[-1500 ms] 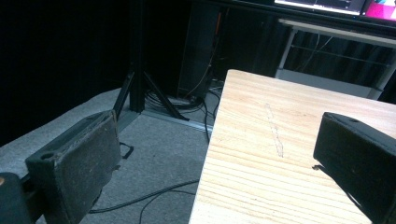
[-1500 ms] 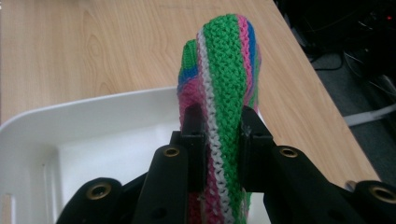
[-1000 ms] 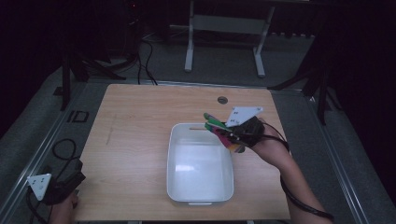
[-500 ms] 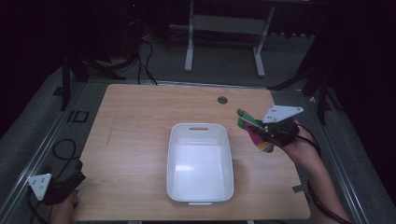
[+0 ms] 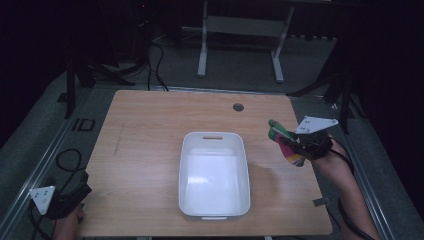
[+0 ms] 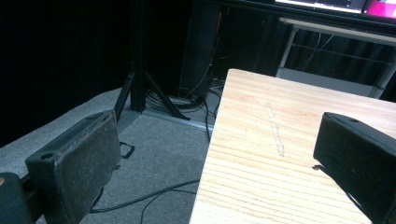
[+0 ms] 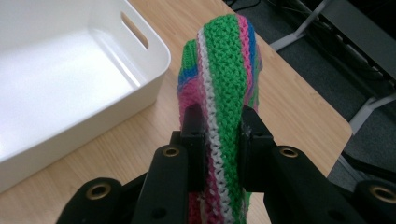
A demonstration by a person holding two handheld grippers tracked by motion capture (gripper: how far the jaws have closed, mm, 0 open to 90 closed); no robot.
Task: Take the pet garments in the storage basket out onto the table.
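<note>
Sitting pinched between right gripper (image 7: 218,126) fingers (image 7: 194,135): knitted piece (image 7: 224,70).

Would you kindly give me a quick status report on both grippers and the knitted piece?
Right gripper shut on striped knitted piece, right of white bin. Left gripper open, empty, at table corner. Nothing in the way.

A light wooden worktop (image 5: 150,150) stands on grey carpeted floor (image 5: 240,65), with the room beyond it dropping into near darkness. At twelve o'clock a pale metal stand (image 5: 240,27) rests on two legs, and black cables (image 5: 155,60) trail across the carpet toward eleven. A dark tripod base (image 6: 140,88) sits off the worktop's left edge.
</note>
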